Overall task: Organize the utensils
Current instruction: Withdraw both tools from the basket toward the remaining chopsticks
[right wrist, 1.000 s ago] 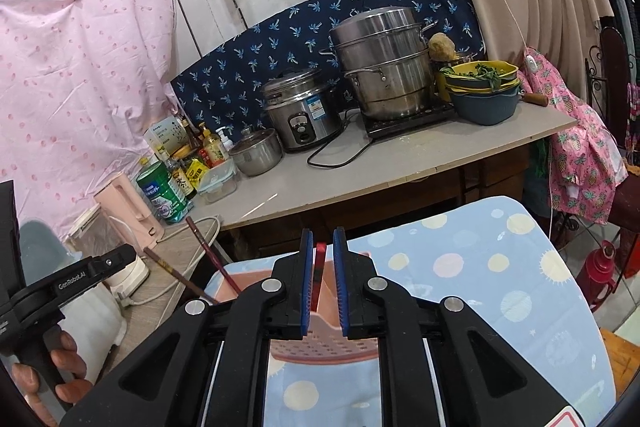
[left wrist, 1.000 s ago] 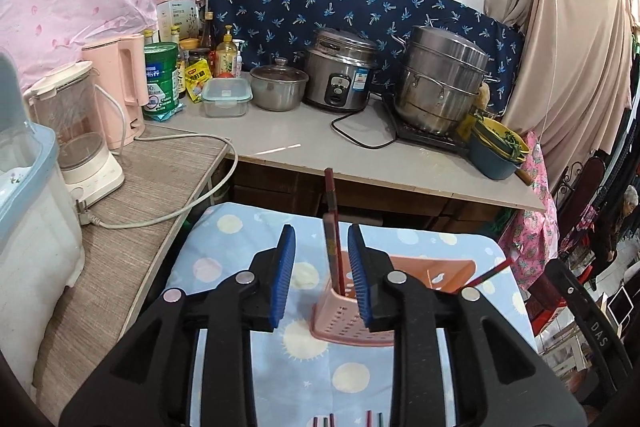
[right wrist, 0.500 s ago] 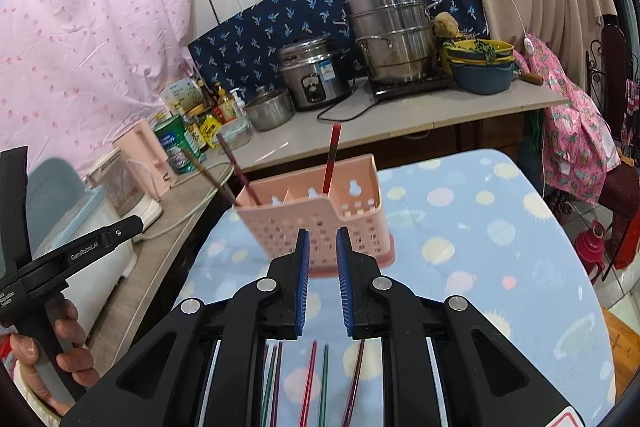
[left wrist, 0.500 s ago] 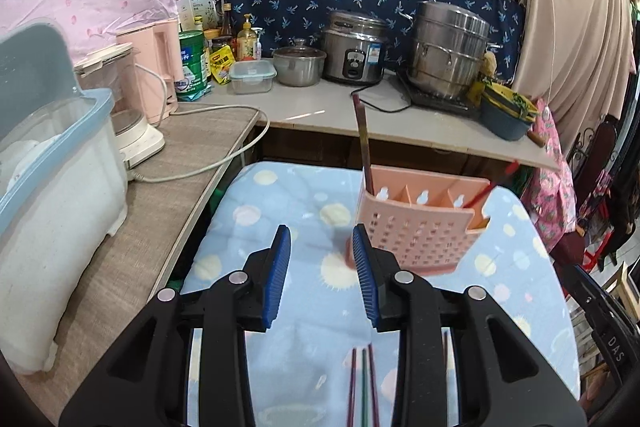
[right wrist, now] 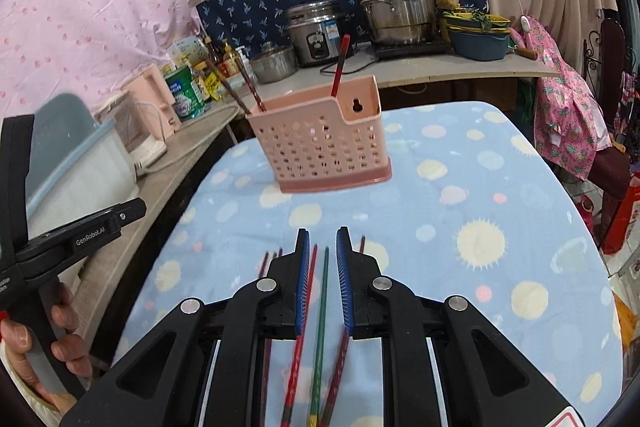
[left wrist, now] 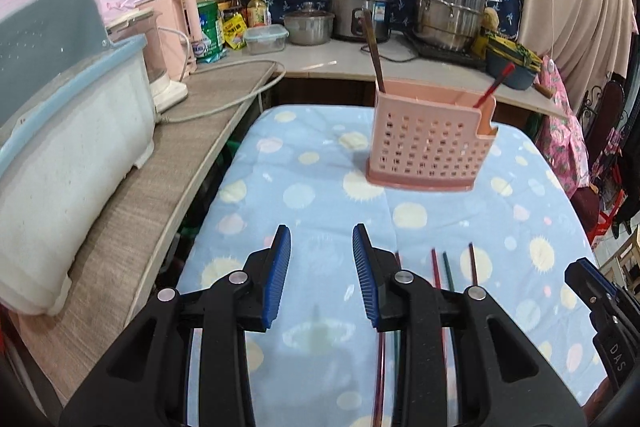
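Both tongs hang over a table covered in a light blue cloth (right wrist: 460,163) printed with pale yellow suns and planets, and neither grasps anything. The left gripper (left wrist: 322,271) stands released, its 2 blue ribbed pads well apart with only bare cloth between them; the loose chopsticks lie just to its right, partly hidden under its right arm. The right gripper (right wrist: 323,281) has its blue pads set narrowly apart, released, hovering above a row of thin loose chopsticks (right wrist: 320,311) lying flat on the cloth; a red one and a green one show in the gap between the pads without touching them, and more dark red ones lie on either side. Ahead of both tongs, well apart from them, stands a pink perforated plastic utensil holder (right wrist: 320,147), upright on the cloth. It holds 2 dark patterned chopsticks (right wrist: 250,89) leaning left at its left end and 1 red chopstick (right wrist: 340,67) at its right end. To the left of the right gripper, a hand (right wrist: 36,355) grips the black handle of the left tongs.
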Available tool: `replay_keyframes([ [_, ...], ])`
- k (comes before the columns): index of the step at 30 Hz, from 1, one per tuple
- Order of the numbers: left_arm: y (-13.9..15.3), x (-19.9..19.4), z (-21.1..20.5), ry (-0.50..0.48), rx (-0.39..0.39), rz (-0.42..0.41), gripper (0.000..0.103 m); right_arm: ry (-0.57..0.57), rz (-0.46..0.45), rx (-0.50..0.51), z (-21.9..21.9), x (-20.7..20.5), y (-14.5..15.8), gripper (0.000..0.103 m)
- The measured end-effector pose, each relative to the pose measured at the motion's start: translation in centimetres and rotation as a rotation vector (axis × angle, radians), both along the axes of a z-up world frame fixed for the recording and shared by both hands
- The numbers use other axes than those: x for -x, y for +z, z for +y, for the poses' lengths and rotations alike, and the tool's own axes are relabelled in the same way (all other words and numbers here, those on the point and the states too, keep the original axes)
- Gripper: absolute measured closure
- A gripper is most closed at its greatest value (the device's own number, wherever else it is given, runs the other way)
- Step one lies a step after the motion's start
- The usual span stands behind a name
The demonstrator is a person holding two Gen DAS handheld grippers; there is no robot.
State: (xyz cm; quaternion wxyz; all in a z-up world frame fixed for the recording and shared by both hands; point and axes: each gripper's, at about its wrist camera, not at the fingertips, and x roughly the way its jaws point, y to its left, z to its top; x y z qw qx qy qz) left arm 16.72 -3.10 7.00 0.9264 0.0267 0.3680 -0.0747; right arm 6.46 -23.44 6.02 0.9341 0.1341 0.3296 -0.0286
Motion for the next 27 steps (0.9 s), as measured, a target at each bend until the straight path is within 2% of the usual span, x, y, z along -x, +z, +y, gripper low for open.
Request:
replay_keyframes([
  [5,-2.5,1.7,0.4,-0.012,-0.03,0.052,0.072,0.017,0.05,0.054,1.5,1.7,-2.1,0.088],
  [15,-7.0,4.3,1.0,-0.03,-0.068,0.151,0.072,0.028,0.148,0.03,2.7,4.1,-6.5,0.088],
  [27,-9.5,6.2,1.0,-0.053,-0.08,0.211,0.072,0.024,0.221,0.024,3.1,4.8,-9.9,0.088],
])
